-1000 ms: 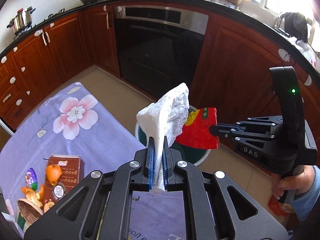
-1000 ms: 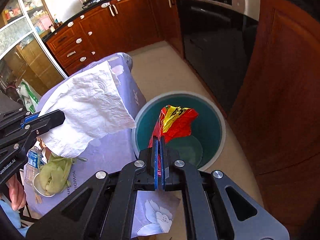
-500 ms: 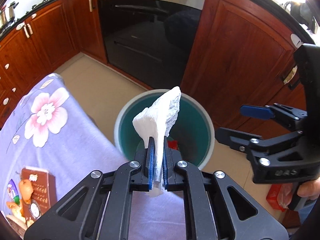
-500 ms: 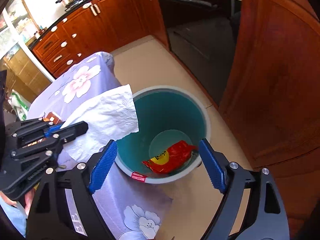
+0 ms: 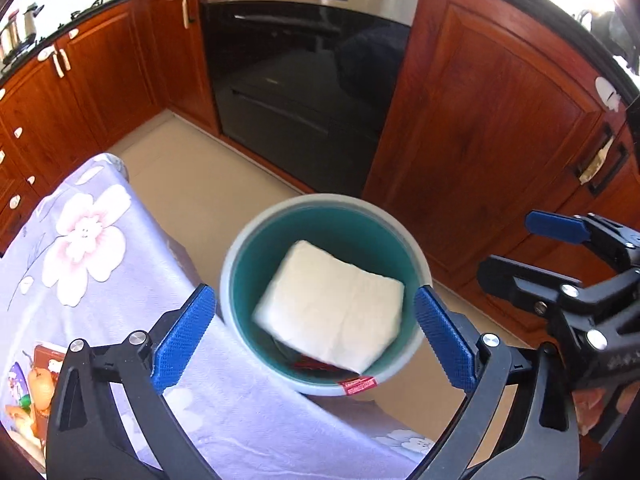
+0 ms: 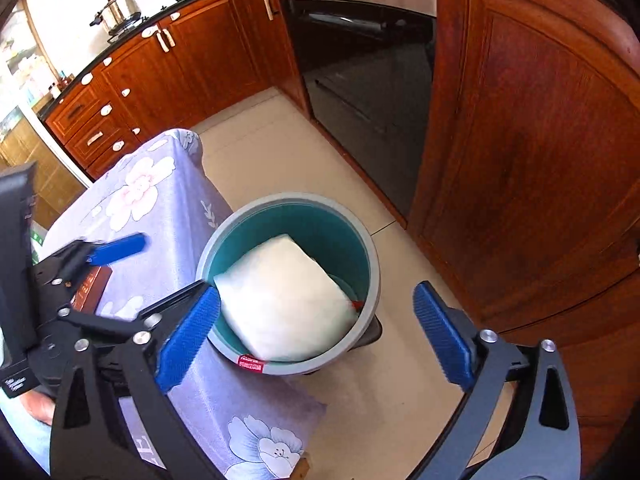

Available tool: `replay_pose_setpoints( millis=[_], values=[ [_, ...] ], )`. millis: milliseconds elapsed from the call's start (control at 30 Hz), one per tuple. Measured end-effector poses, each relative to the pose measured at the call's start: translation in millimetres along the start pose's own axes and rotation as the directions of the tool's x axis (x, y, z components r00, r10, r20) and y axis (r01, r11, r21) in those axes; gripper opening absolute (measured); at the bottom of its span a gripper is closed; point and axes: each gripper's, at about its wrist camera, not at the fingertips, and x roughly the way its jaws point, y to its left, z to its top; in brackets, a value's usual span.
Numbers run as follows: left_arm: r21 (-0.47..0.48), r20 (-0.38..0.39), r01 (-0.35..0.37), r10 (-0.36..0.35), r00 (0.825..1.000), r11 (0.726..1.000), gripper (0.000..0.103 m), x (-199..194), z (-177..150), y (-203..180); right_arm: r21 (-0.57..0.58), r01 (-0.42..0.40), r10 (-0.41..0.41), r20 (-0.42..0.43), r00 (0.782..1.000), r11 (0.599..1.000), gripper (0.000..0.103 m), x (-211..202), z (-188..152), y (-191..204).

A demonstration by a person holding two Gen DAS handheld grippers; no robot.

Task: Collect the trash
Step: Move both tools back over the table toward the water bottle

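Observation:
A white paper napkin [image 5: 330, 306] is blurred and spread flat inside the round teal bin [image 5: 236, 256], free of any gripper. It also shows in the right wrist view [image 6: 286, 300], inside the bin [image 6: 370, 256]. A bit of the red wrapper [image 5: 314, 364] shows under it. My left gripper [image 5: 314, 340] is open and empty above the bin. My right gripper [image 6: 318, 338] is open and empty above the bin's near rim. Each gripper shows in the other's view, the right one [image 5: 560, 248] and the left one [image 6: 108, 260].
The bin stands on the tiled floor beside a table with a purple flowered cloth [image 5: 80, 264]. A brown box and small items [image 5: 38, 380] lie at the table's left. Wooden cabinets [image 5: 488, 128] and a black oven [image 5: 304, 92] stand close behind the bin.
My left gripper opened and the napkin dropped into the bin. My right gripper had opened earlier and the red wrapper fell to the bin's bottom. Both views now sit closer over the bin.

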Motion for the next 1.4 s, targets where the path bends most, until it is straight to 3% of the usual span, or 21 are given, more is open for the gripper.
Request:
replay_pose_setpoints(
  millis=[333, 567, 933, 1200, 1400],
  values=[
    [-0.064, 0.005, -0.047, 0.048, 0.999, 0.997, 0.099, -46, -18, 24, 0.003, -0.024, 0.024, 0.009, 1.0, 1.0, 0.094, -12, -2, 18],
    [-0.099, 0.029, -0.087, 0.09, 0.996, 0.991, 0.099, -87, -39, 46, -0.035, -0.056, 0.057, 0.012, 0.998, 0.998, 0.094, -27, -11, 54],
    [-0.189, 0.051, -0.186, 0.198, 0.979, 0.964, 0.099, -159, -109, 108, -0.142, -0.126, 0.131, 0.024, 0.991, 0.982, 0.094, -57, -35, 133],
    [-0.289, 0.031, -0.251, 0.271, 0.962, 0.924, 0.099, -200, -171, 166, -0.232, -0.188, 0.181, -0.05, 0.982, 0.954, 0.096, -53, -65, 200],
    [-0.354, -0.022, -0.271, 0.282, 0.959, 0.895, 0.099, -210, -221, 202, -0.316, -0.207, 0.182, -0.108, 0.977, 0.926, 0.096, -43, -89, 246]
  ],
)
